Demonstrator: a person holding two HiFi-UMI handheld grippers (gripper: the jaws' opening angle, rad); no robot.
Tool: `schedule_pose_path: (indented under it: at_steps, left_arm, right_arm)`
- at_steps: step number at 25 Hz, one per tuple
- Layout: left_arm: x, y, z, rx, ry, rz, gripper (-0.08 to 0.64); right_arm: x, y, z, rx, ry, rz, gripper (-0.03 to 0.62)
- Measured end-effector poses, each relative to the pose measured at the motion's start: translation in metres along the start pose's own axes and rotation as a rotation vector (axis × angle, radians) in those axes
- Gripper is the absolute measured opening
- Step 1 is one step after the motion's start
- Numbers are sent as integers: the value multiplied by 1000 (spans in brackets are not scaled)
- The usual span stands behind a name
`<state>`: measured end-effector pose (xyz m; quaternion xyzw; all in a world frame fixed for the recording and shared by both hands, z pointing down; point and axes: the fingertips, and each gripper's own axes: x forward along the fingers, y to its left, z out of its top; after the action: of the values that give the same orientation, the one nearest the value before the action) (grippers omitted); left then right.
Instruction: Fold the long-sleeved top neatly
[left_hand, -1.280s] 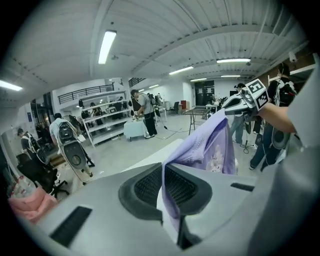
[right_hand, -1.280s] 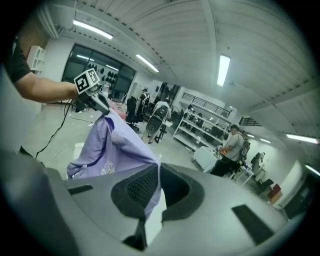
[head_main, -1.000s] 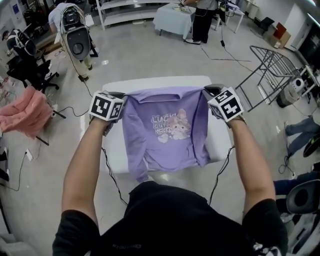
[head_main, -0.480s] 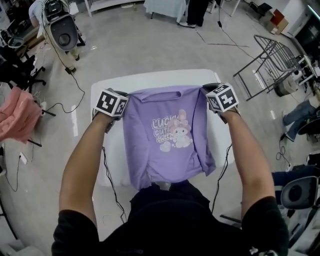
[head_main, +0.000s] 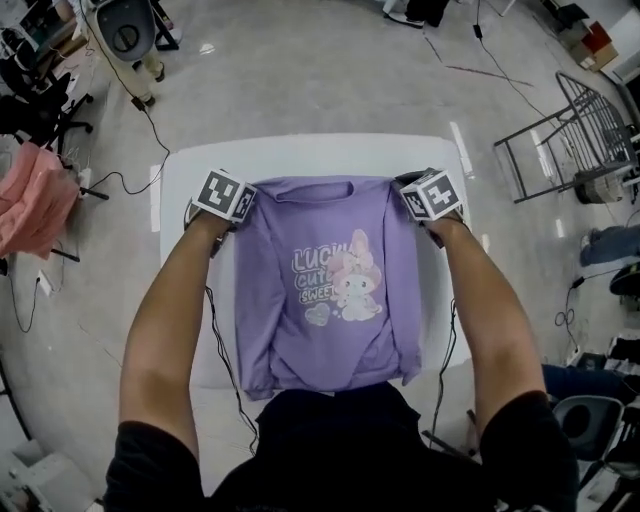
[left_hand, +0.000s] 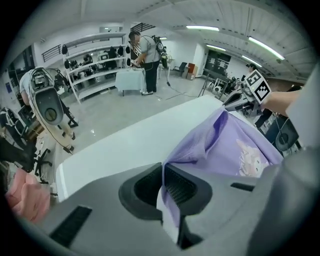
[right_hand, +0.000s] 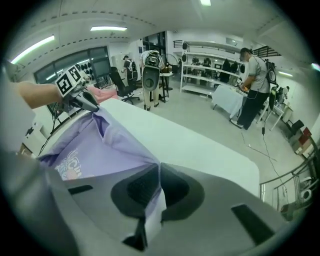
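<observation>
2 shoulders of the purple top are pinched, by the left claw at 10 o'clock and the right claw at 2 o'clock, so it is stretched flat, print up, on the counter.

Bare white table lies open beyond the purple top; narrow strips flank it, with the left gripper and right gripper at its shoulders

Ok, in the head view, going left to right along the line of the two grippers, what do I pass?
pink garment → left gripper → purple long-sleeved top → right gripper → metal rack
</observation>
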<state>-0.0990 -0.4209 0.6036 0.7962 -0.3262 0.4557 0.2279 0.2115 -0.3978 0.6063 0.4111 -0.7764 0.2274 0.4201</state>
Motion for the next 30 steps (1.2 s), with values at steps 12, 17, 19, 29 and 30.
schedule_pose_path:
  at_steps: [12,17,19,29,30]
  left_arm:
    - [8,-5,-10,112,-5,-35,129]
    - [-10,-33,8,242,-81,-57,129]
    - [-1,-45,9,298,-70,-54,129]
    - [44,-36,-2,431,52,31,121]
    - [45,-36,-3,422,51,23,106]
  right_arm:
    - [11,-8,-18,-102,43,92,141]
    - [-13,7,17,-219,-84,111,123]
    - [-6,22,30,-287,-103,125,124]
    - [43,61,45,-573,-26,164,91]
    - [46,62,43,-581,-20,167,65]
